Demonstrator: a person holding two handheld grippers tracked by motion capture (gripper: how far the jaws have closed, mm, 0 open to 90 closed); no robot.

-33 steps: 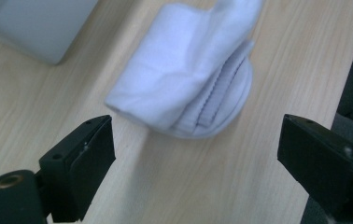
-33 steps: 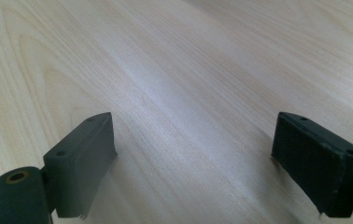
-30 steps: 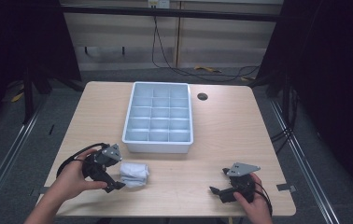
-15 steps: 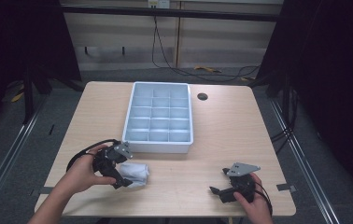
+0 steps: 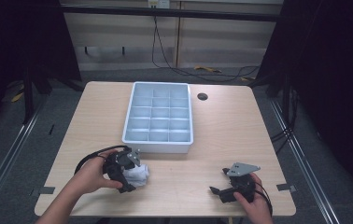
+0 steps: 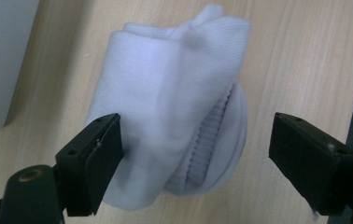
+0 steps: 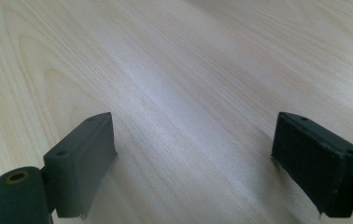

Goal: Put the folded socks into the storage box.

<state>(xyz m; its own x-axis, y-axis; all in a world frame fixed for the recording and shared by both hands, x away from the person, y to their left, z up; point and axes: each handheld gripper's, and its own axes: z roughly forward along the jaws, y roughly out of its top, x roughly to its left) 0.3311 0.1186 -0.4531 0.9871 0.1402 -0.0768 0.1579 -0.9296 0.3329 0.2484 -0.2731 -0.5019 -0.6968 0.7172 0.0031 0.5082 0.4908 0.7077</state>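
A rolled white sock point(image 6: 174, 107) lay near the table's point(image 5: 221, 140) front edge, toward its front left corner, just in front of the grey compartment tray point(image 5: 158, 116). The left gripper point(image 6: 195, 154) was over it, jaws wide apart, one jaw touching the fabric. The right gripper point(image 5: 221, 189) rested near the front right corner, its jaws apart above bare wood.

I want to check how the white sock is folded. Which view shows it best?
The left gripper view: the rolled sock shows large between the open jaws, ribbed cuff visible. In the high view it is small, partly behind the left gripper.
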